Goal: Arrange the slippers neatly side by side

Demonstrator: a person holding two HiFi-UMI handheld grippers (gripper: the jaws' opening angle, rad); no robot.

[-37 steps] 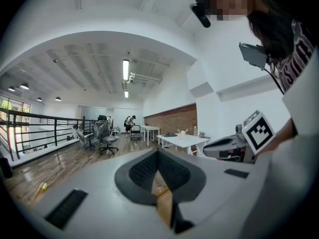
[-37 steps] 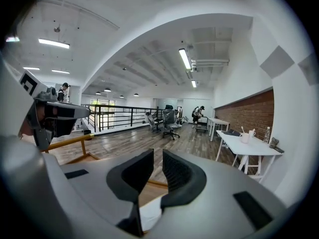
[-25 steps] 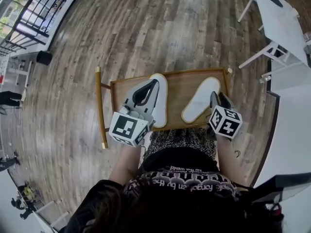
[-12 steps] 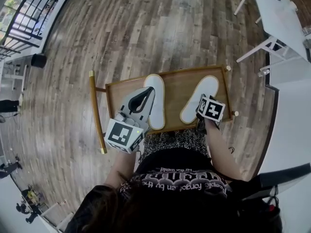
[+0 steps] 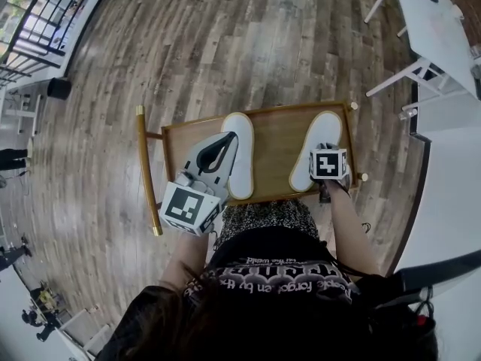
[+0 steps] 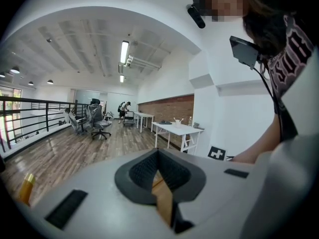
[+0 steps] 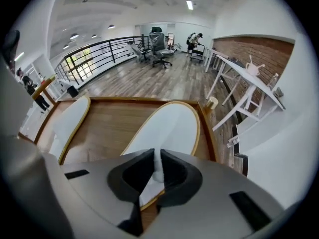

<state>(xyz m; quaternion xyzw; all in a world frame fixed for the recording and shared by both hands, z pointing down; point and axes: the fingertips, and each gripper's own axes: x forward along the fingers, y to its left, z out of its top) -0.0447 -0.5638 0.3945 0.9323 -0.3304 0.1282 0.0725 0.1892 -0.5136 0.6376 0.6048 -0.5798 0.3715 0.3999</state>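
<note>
Two white slippers lie soles up on a wooden tray (image 5: 278,138). The left slipper (image 5: 242,168) lies roughly lengthwise, and my left gripper (image 5: 231,136) hovers over its left side, shut with fingertips meeting and nothing held. The right slipper (image 5: 322,135) leans toe-right. My right gripper (image 5: 324,150) sits at its heel; its jaws are closing and pinch the white heel edge between the pads. In the right gripper view, my right gripper (image 7: 155,166) holds that right slipper (image 7: 169,126), with the left slipper (image 7: 70,121) further left. The left gripper view shows my left gripper (image 6: 158,153) aimed into the room.
The tray has a raised rim and a brass-capped rail (image 5: 143,168) on its left. White tables (image 5: 436,21) stand at the right over a wooden plank floor (image 5: 225,43). A black railing (image 5: 37,36) runs along the far left. The person's lap lies under the tray's near edge.
My right gripper moved from the right slipper's side onto its heel and closed on it; the slipper now lies a little further right and straighter. The left gripper barely moved.
</note>
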